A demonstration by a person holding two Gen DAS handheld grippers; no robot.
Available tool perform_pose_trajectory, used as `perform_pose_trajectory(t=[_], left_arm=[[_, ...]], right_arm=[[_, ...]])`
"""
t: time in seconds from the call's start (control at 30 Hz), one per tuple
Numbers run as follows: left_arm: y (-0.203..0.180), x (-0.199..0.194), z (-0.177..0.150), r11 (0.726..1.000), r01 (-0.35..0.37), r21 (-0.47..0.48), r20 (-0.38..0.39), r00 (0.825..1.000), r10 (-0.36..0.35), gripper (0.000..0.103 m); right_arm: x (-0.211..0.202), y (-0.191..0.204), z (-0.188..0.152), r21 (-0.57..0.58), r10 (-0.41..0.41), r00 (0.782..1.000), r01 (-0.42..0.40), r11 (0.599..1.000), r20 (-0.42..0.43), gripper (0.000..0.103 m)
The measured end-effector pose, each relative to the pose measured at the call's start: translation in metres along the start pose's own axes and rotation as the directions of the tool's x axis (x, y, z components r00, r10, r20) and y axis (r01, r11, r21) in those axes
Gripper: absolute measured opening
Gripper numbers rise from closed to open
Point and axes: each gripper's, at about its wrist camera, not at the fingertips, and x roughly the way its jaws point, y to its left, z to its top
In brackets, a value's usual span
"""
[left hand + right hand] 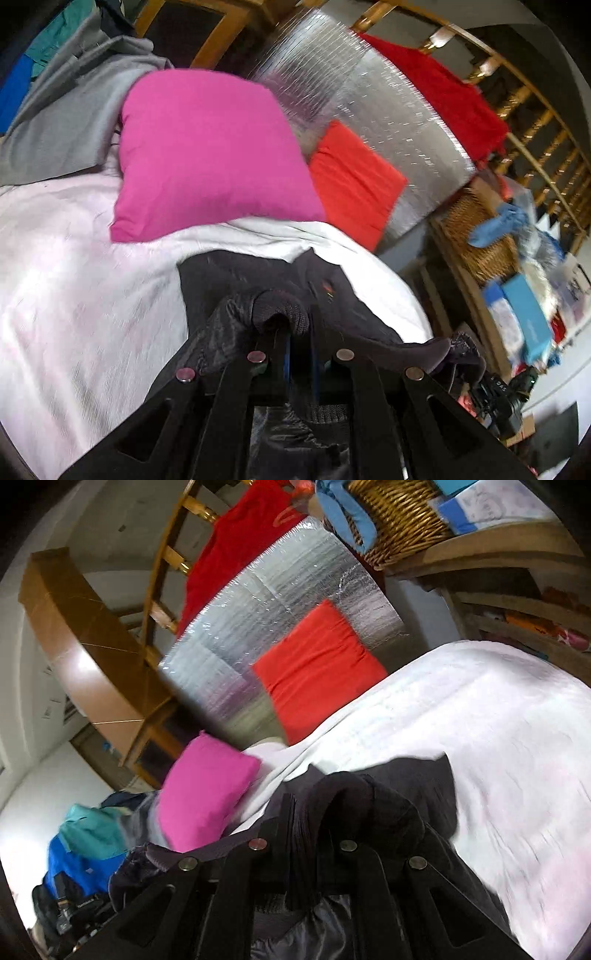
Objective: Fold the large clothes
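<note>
Your left claw (291,325) is clamped on the dark garment's (236,280) ribbed edge; your right claw (317,812) is closed on another bunch of it. The garment hangs from both over the white-sheeted bed (74,258). A wicker basket (399,520) on the shelf holds something blue (340,513). Only the left view shows the grey cloth (62,114) beside the pink pillow (207,155).

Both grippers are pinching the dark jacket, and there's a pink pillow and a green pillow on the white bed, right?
Almost. The second pillow is orange-red, not green; the right wrist view shows it leaning on the silver sheet. The rest holds: the left gripper and right gripper both pinch the dark jacket, and the pink pillow lies on the white bed.
</note>
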Motion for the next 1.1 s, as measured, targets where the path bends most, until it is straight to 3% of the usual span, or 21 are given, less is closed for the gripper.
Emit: perform_pose_trajectory(t=[0.37, 0.5, 0.57, 0.6, 0.67, 0.7, 0.73, 0.77, 0.8, 0.83, 0.87, 1.0, 1.1], left_arm=[[0.024, 0.140, 0.068, 0.996, -0.070, 0.046, -0.055, 0.996, 0.073, 0.009], [0.040, 0.187, 0.068, 0.993, -0.105, 0.056, -0.101, 0.989, 0.110, 0.013], [0.050, 0.204, 0.063, 0.993, -0.111, 0.034, -0.125, 0.986, 0.114, 0.014], [0.055, 0.207, 0.061, 0.995, -0.095, 0.009, -0.134, 0.986, 0.095, 0.014], [0.064, 0.198, 0.061, 0.999, -0.011, -0.051, -0.125, 0.992, 0.004, 0.024], [0.067, 0.187, 0.062, 0.997, 0.021, -0.081, -0.093, 0.995, -0.029, 0.042], [0.069, 0.175, 0.064, 0.995, 0.023, -0.099, -0.050, 0.998, -0.028, 0.070], [0.071, 0.152, 0.065, 0.993, 0.008, -0.119, 0.019, 1.000, -0.006, 0.080], [0.072, 0.130, 0.065, 0.991, 0.002, -0.137, 0.086, 0.996, 0.010, 0.084], [0.072, 0.112, 0.063, 0.989, 0.008, -0.149, 0.130, 0.991, 0.012, 0.084], [0.070, 0.091, 0.058, 0.988, 0.009, -0.152, 0.144, 0.990, 0.013, 0.084], [0.060, 0.042, 0.017, 0.987, -0.054, -0.151, 0.063, 0.996, 0.064, 0.085], [0.060, 0.016, -0.032, 0.979, -0.073, -0.189, -0.005, 0.997, 0.073, 0.085]], right_arm=[[0.146, -0.020, 0.043, -0.029, -0.107, 0.994, 0.106, 0.994, -0.025, 0.008], [0.195, -0.049, 0.035, 0.013, -0.165, 0.980, 0.168, 0.986, -0.108, 0.009], [0.211, -0.068, 0.030, 0.080, -0.153, 0.972, 0.170, 0.982, -0.178, 0.012], [0.215, -0.083, 0.030, 0.162, -0.105, 0.971, 0.142, 0.977, -0.214, 0.013], [0.204, -0.102, 0.035, 0.299, 0.004, 0.980, 0.057, 0.953, -0.200, 0.020], [0.191, -0.109, 0.036, 0.354, 0.044, 0.986, 0.016, 0.935, -0.161, 0.038], [0.170, -0.115, 0.040, 0.395, 0.063, 0.993, -0.019, 0.918, -0.100, 0.068], [0.147, -0.120, 0.042, 0.420, 0.053, 0.998, -0.034, 0.907, -0.034, 0.086], [0.126, -0.122, 0.043, 0.438, 0.039, 0.999, -0.049, 0.898, 0.032, 0.095], [0.102, -0.125, 0.042, 0.447, 0.045, 0.995, -0.081, 0.891, 0.091, 0.095], [0.086, -0.126, 0.042, 0.446, 0.049, 0.994, -0.087, 0.891, 0.096, 0.095], [0.022, -0.120, 0.027, 0.423, 0.074, 0.997, -0.062, 0.904, -0.012, 0.095], [-0.010, -0.117, -0.001, 0.470, 0.121, 0.989, -0.068, 0.880, -0.083, 0.095]])
